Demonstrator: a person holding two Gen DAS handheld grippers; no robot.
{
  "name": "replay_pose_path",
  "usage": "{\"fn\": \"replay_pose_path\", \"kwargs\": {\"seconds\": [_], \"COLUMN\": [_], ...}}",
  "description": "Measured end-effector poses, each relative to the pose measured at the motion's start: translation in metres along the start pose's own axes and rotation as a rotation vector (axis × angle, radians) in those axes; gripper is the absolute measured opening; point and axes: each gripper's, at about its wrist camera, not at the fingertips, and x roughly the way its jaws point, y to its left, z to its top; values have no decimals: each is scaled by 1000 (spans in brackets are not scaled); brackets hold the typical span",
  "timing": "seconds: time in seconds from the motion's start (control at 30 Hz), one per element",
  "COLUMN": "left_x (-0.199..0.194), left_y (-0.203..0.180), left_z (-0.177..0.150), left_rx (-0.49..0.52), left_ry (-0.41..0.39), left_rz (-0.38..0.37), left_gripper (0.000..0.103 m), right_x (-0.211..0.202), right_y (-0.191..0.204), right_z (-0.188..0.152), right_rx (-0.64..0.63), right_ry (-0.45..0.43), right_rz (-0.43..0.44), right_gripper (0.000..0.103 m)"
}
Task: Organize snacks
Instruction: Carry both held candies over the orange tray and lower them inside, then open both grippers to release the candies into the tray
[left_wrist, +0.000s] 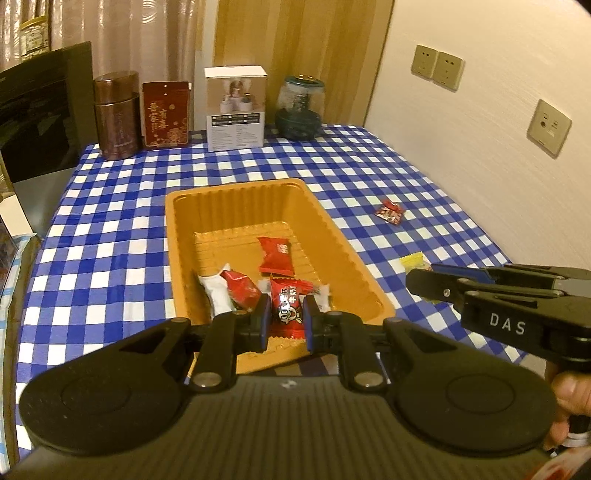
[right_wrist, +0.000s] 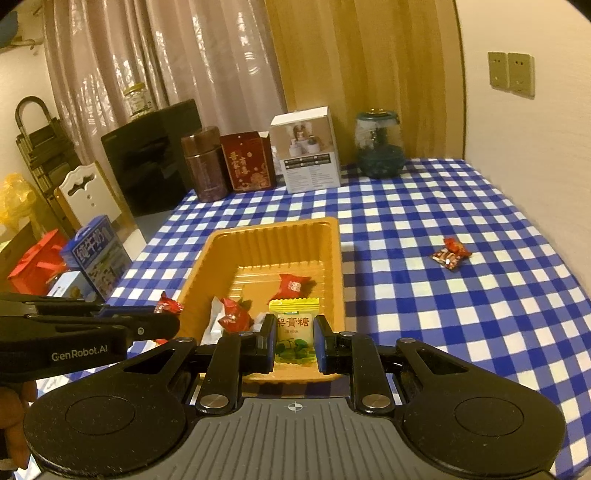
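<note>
Two grippers hover over the near end of an orange tray (right_wrist: 334, 258) on a blue-checked tablecloth (right_wrist: 443, 295). Left gripper (left_wrist: 286, 317) pinches a red candy (left_wrist: 286, 306); right gripper (right_wrist: 295, 338) pinches a yellow-green candy (right_wrist: 295, 325). Three wrapped candies (left_wrist: 275, 254) lie inside the tray. One red candy (right_wrist: 450, 254) lies far right, well apart. Tins (left_wrist: 116, 114), a box and a jar line the far edge.

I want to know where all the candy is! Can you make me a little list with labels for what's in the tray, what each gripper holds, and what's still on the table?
tray: orange plastic tray on blue-checked tablecloth
in tray: two red-wrapped candies, one white packet
left gripper: shut on red candy wrapper
right gripper: shut on yellow-green candy packet
left out: red candy on the cloth, right of tray
</note>
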Motion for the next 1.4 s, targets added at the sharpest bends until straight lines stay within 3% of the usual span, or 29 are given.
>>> {"fn": "replay_pose_path", "kwargs": {"seconds": [0.9,1.03,1.4], "left_x": [55,57,53], "left_y": [35,37,39], "left_z": [-2,-3,-12], "left_rx": [-63,-64,-46], "left_ry": [49,48,63], "left_rz": [38,33,53], "left_gripper": [16,30,30], "right_x": [82,85,86], "right_y": [-8,-10,-9], "right_z": [7,6,4], "right_rx": [-15,-8,-11], "right_ry": [52,55,63], "right_rz": [106,104,109], "right_gripper": [21,21,21]}}
